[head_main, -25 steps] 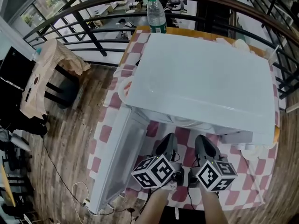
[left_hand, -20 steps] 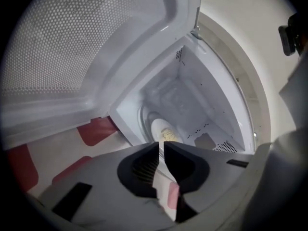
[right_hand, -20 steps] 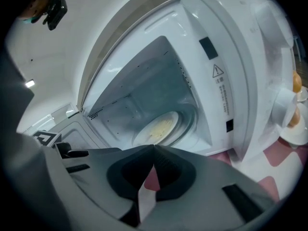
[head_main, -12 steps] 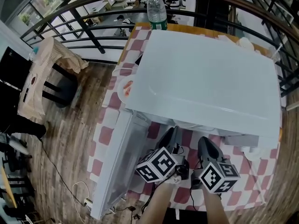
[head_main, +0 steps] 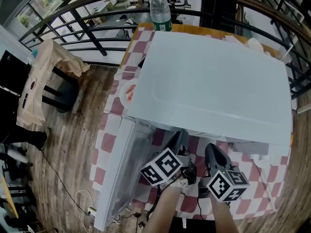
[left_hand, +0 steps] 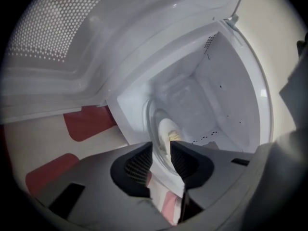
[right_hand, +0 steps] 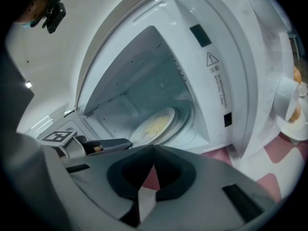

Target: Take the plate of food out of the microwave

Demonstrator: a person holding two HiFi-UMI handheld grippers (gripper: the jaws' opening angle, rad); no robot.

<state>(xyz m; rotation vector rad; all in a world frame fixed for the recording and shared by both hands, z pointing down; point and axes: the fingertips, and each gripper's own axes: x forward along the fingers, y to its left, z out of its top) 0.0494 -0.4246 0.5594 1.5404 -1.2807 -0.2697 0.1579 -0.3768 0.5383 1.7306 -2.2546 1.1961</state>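
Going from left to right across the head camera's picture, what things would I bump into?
Beige-draped chair → open microwave door → left gripper, its jaws opening with nothing between them → right gripper.

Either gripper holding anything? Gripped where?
Nothing is held. Left gripper's jaws are opening with nothing between them; right gripper is shut, empty. The plate of food sits inside the microwave.
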